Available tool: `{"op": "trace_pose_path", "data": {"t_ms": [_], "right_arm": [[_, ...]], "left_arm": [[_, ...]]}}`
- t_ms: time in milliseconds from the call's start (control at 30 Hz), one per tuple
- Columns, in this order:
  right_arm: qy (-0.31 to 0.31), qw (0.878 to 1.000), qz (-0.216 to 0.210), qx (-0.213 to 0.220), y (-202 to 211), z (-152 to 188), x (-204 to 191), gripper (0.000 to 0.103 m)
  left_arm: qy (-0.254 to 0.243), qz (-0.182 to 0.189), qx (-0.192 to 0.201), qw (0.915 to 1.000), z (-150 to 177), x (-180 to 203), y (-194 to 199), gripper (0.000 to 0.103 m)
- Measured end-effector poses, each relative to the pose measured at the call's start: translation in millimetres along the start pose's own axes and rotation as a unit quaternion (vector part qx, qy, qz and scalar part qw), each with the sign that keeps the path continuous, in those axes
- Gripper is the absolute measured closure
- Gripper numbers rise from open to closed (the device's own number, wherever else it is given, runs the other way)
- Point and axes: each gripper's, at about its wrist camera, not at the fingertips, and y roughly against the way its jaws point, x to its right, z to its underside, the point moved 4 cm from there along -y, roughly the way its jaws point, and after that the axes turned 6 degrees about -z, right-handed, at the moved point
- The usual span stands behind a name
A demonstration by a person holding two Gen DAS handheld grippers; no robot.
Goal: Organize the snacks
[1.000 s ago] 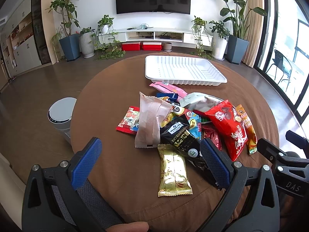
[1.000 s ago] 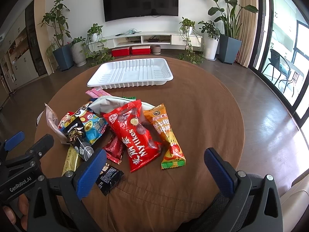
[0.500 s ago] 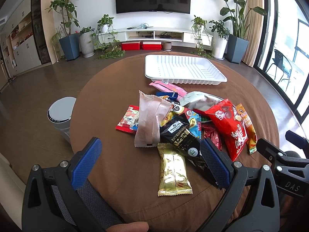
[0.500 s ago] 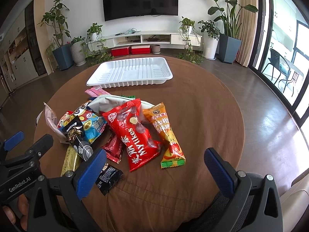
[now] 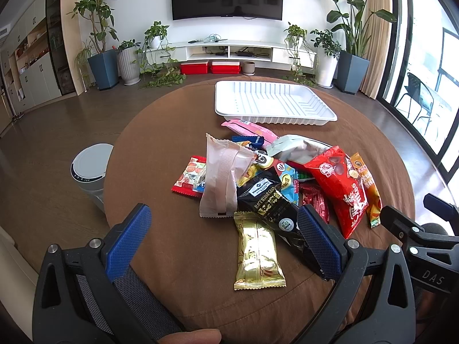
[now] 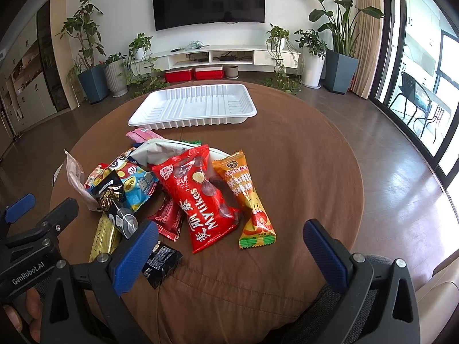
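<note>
Blue-padded left gripper (image 5: 223, 235) jaws wide, empty | right gripper (image 6: 229, 246) jaws wide, empty

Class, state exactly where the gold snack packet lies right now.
In the left wrist view the gold snack packet lies flat on the brown table, at the pile's near edge, just below the black sesame packet.

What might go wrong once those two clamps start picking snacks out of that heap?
1. The packets overlap: the black sesame packet lies on the gold packet, so lifting one may drag a neighbour.
2. The gold packet sits near the table edge and might slide off.
3. The white tray lies beyond the pile, so a carried packet could brush others. Both the left gripper and right gripper are open.
</note>
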Motion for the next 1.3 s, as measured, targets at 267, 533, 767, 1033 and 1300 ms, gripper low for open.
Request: {"op": "trace_pose_path", "data": {"t_ms": [267,533,767,1033,1300], "right_arm": [[0.000,1.000,0.000,-0.001,1,-1,0,0.000],[0.000,1.000,0.001,-0.001,1,-1,0,0.000],[0.000,1.000,0.000,-0.002,-5,6,0,0.000],[0.001,1.000,0.000,-0.002,-5,6,0,0.000],[-0.003,1.000,0.001,-0.002,-13,12,3,0.000]], "left_arm": [[0.000,0.000,0.000,1.0000,0,0,0,0.000],[0.000,0.000,-0.001,1.0000,0,0,0,0.000],[-0.001,0.000,-0.001,1.0000,0,1,0,0.000],[0.000,0.000,-0.001,1.0000,1,1,0,0.000],[0.001,0.019,0.007,0.9998,3,1,1,0.000]]}}
